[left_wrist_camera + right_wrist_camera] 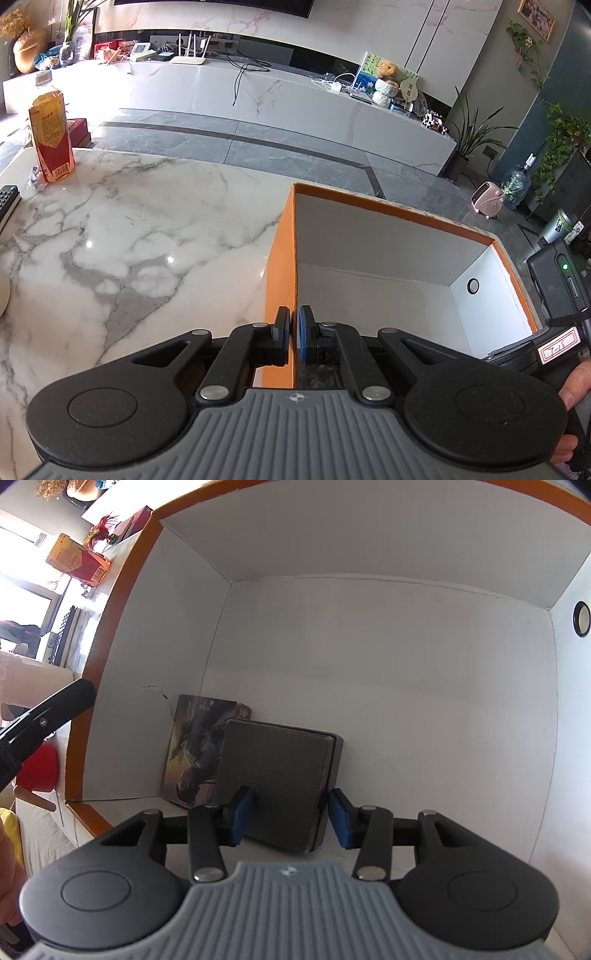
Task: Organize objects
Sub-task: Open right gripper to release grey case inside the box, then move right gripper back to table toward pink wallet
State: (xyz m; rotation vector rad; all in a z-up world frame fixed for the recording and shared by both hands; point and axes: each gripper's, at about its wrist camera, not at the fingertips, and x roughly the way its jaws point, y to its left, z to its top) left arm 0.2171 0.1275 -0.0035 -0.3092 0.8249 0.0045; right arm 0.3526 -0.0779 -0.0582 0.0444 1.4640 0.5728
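Left claw point(294, 334) clenched on orange box point(280, 258) wall, on marble desk point(129, 229). Right claw point(290, 818) straddles dark flat case point(275, 779) inside box; pad contact unclear. Picture card point(194, 749) behind, partly hidden.

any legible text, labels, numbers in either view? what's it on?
Nothing reads with certainty.
"4": perhaps, a large digit on the bottle label; the rest, and its barcode, too small.
Handwritten white tag on the right gripper's handle: illegible.
Picture box inside the orange box: small characters at its top, blurred.
Round plaque on the far counter: characters too small.
Dark box between the right gripper's fingers: no text.
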